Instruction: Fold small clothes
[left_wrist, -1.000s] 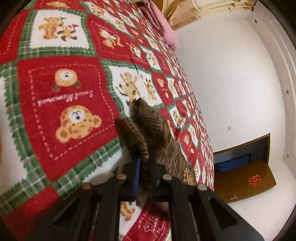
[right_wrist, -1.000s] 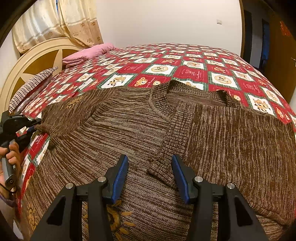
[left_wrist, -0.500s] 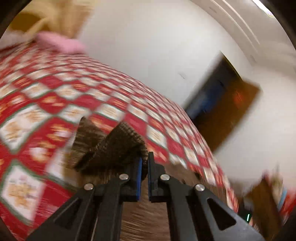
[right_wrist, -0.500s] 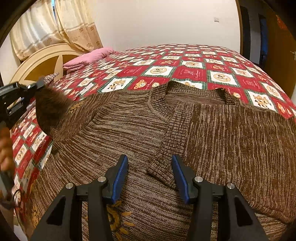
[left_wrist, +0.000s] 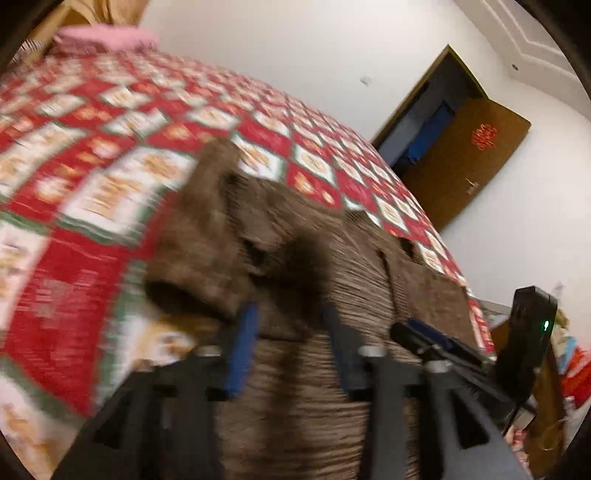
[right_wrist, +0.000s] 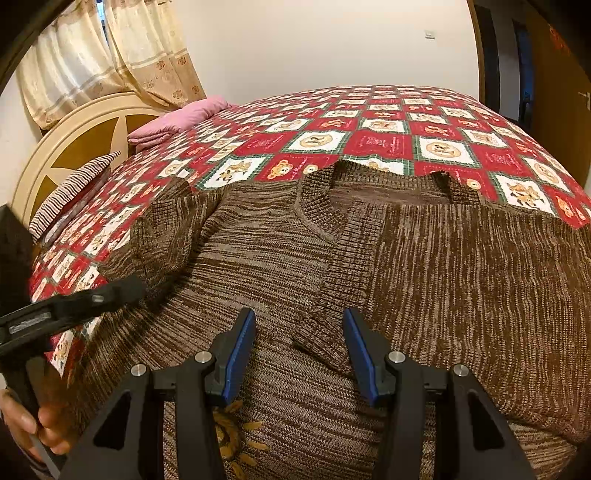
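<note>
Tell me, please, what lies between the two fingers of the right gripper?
In the right wrist view, the ribbed cuff of the folded sleeve lies between the open fingers of the right gripper, on the brown sweater.

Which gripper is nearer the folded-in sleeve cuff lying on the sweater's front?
Right. The right gripper is open with the sleeve cuff between its fingers. The left gripper, also open, sits off by the sweater's other sleeve at the left edge.
</note>
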